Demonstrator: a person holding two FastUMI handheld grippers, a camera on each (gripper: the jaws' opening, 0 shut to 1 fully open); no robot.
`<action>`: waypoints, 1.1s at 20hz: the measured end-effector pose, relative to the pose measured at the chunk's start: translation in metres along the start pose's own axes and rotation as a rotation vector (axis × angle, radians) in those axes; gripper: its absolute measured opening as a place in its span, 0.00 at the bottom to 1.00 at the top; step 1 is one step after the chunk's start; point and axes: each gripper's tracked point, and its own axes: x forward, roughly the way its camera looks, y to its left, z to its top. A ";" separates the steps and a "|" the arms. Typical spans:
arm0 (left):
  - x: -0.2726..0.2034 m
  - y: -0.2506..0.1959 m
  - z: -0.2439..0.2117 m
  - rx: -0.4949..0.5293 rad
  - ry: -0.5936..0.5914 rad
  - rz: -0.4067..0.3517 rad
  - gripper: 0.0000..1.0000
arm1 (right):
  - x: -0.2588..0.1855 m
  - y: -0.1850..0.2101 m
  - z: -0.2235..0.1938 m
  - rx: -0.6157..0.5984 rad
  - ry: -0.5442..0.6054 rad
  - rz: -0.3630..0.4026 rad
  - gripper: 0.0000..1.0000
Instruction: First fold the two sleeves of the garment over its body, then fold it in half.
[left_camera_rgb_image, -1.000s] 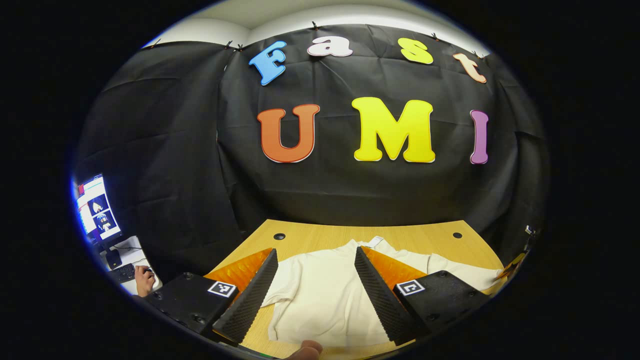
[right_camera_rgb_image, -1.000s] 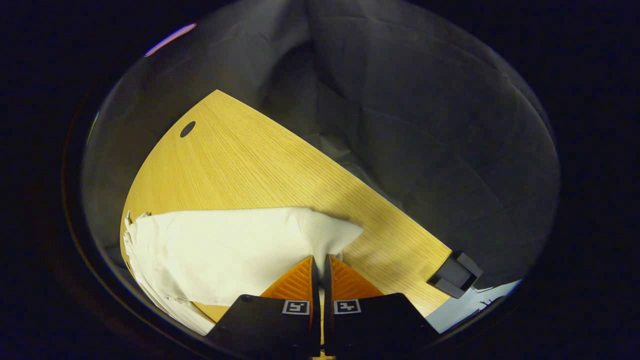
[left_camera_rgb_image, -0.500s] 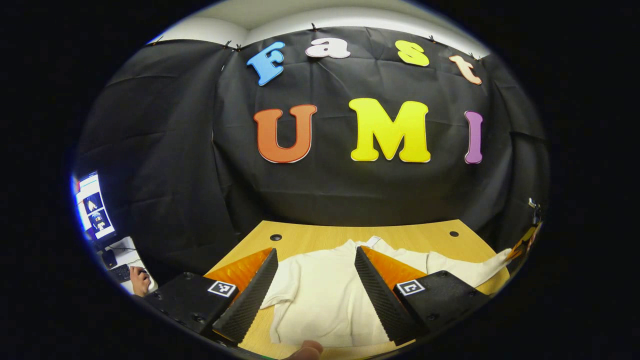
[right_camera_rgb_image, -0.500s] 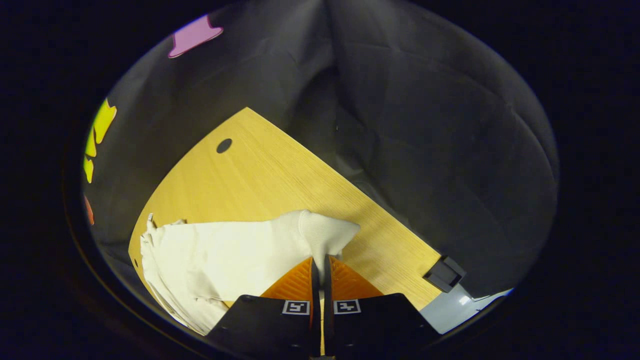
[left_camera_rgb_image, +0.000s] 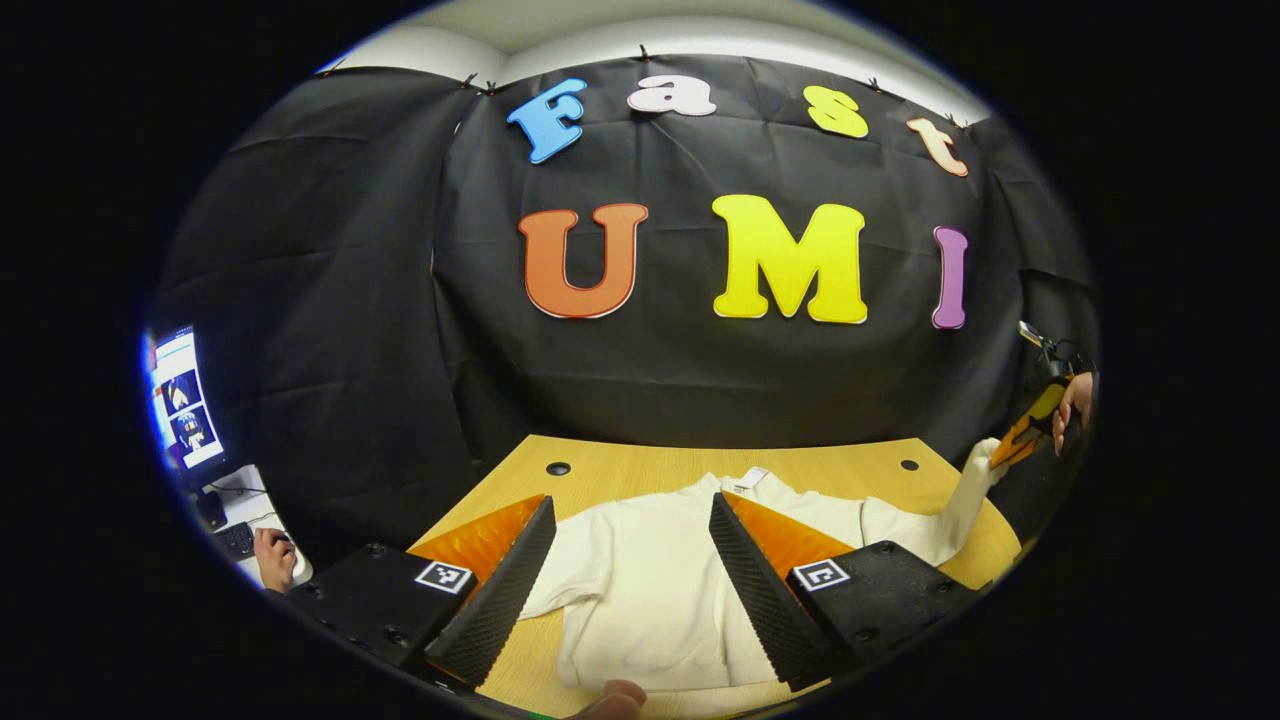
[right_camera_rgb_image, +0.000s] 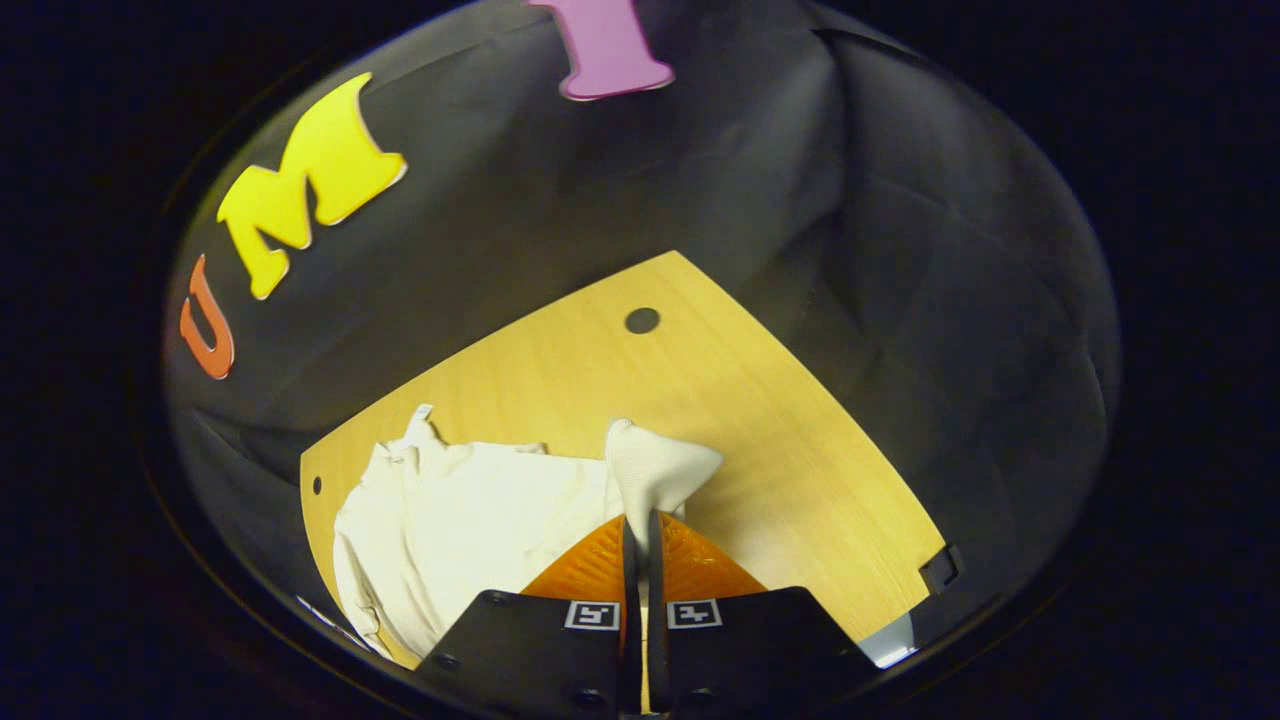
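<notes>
my right hand-held gripper is pinched tight on the cuff of the right sleeve, holding it up off the desk. my left hand-held gripper is spread wide above the cream garment, which lies flat on the desk.

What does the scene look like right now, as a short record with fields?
garment: cream top lying on the wooden table, collar toward the booth wall
right sleeve: cuff lifted off the table
right gripper: fingers shut on the cuff; seen far right in the left gripper view
left gripper: fingers wide open above the garment body, holding nothing
left sleeve: flat, not yet folded
fold in half: not yet done
</notes>
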 end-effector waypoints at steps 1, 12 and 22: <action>-0.001 0.004 0.000 -0.001 -0.002 0.000 1.00 | 0.001 0.021 -0.003 -0.022 0.006 0.023 0.02; -0.008 0.056 -0.007 0.013 -0.014 0.036 1.00 | 0.025 0.263 -0.074 -0.272 0.104 0.255 0.02; -0.016 0.072 -0.023 0.048 0.000 0.039 1.00 | 0.080 0.410 -0.195 -0.479 0.194 0.374 0.02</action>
